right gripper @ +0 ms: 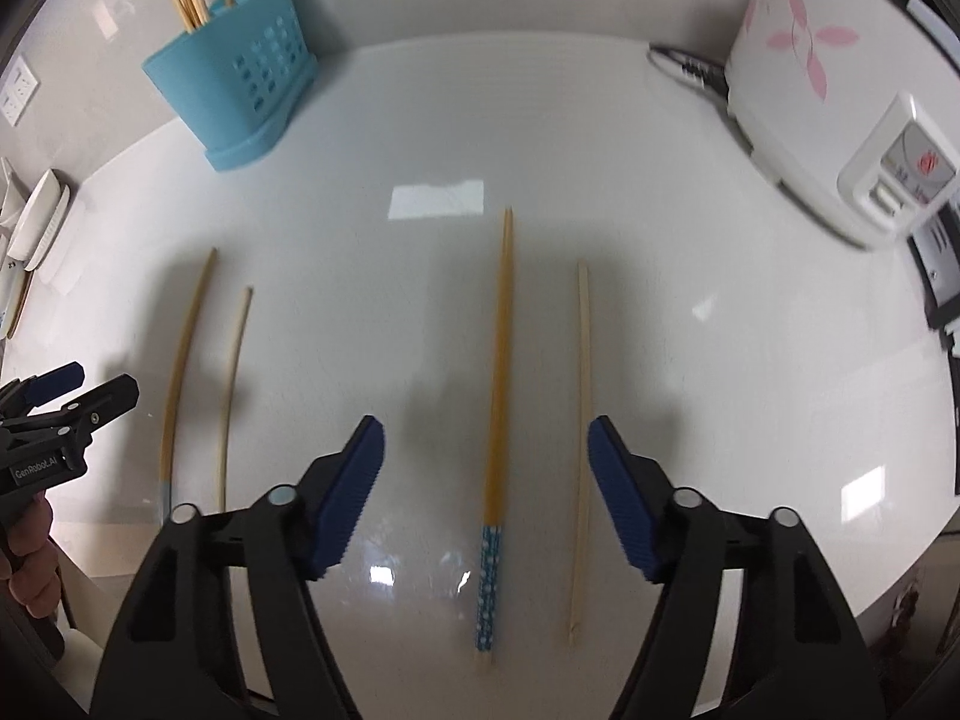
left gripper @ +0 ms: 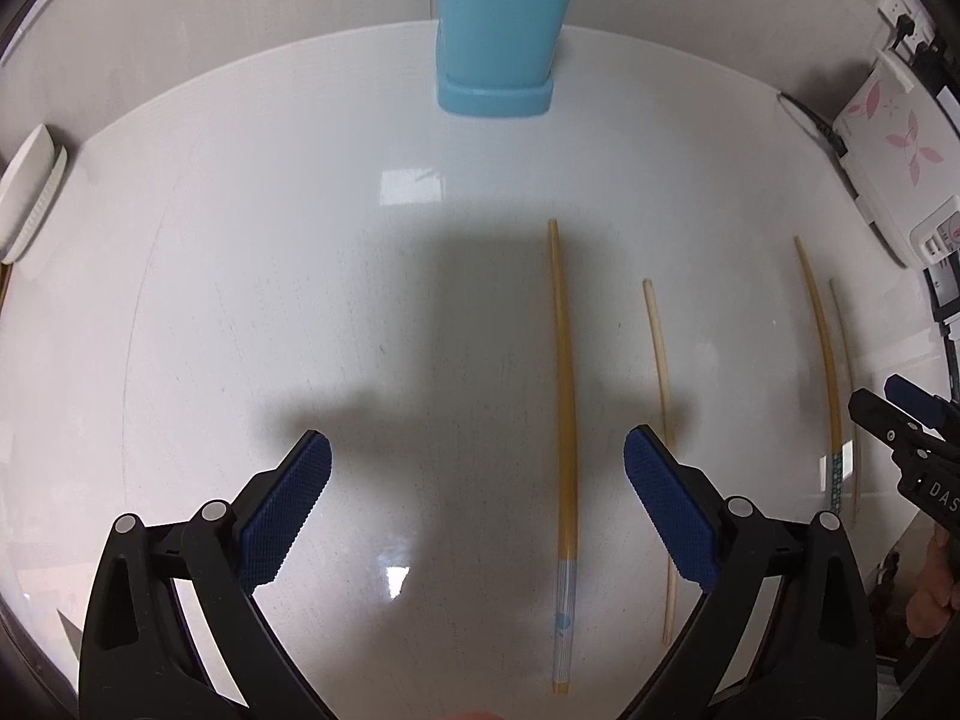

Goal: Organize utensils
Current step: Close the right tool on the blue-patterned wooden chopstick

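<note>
Chopsticks lie side by side on the white table [right gripper: 720, 360]. In the right wrist view my right gripper [right gripper: 486, 432] hangs open just above a yellow chopstick with a blue dotted end [right gripper: 499, 390]. A pale chopstick [right gripper: 583, 390] lies by its right finger, and no pad touches either. In the left wrist view my left gripper [left gripper: 477, 450] is open over another yellow chopstick [left gripper: 564, 420]; a second pale one [left gripper: 660, 390] runs behind its right finger. The blue slotted holder [right gripper: 234, 78] stands at the back with several chopsticks in it.
A white rice cooker with pink flowers [right gripper: 798, 60] sits at the back right, with a dark cable beside it. A white ribbed lid [right gripper: 36, 222] lies at the left edge. The table's rim curves close in front of both grippers. A hand [right gripper: 30, 546] holds the left gripper [right gripper: 105, 381].
</note>
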Tool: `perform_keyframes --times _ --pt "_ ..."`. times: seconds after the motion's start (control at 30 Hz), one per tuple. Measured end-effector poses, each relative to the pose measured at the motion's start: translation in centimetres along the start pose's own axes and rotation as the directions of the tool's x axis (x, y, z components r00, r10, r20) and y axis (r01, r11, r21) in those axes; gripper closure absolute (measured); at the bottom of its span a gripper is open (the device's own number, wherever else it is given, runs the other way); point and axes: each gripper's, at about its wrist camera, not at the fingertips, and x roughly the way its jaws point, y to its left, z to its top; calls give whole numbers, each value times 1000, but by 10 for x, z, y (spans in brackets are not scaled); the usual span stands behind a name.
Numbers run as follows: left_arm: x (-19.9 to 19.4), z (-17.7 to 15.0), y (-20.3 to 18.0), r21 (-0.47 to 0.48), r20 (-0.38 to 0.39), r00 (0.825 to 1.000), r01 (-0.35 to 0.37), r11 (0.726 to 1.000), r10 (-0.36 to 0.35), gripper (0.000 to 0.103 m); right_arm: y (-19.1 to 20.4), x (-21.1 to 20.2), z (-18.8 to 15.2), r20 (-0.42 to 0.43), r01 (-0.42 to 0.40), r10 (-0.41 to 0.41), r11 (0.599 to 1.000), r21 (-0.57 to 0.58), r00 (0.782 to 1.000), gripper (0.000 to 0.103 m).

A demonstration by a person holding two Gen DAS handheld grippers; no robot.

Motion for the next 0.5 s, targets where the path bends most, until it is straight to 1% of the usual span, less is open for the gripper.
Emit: perform_keyframes --times 0.03,0.1,0.3,0.5 --pt "2 -1 0 -3 -12 1000 4 1000 -4 8 0 1 -2 -11 5 -5 1000 -3 1000 40" --pt "7 -4 0 -8 -37 999 10 1000 -10 10 3 5 -5 -40 6 -6 1000 -7 999 46" --pt "17 -8 -4 -1 -82 997 -10 1000 10 15 6 15 -8 -111 29 -30 1000 -7 993 53" --pt "21 -13 -7 8 -106 994 -19 1000 20 19 7 21 -15 -157 44 -44 999 -3 987 61"
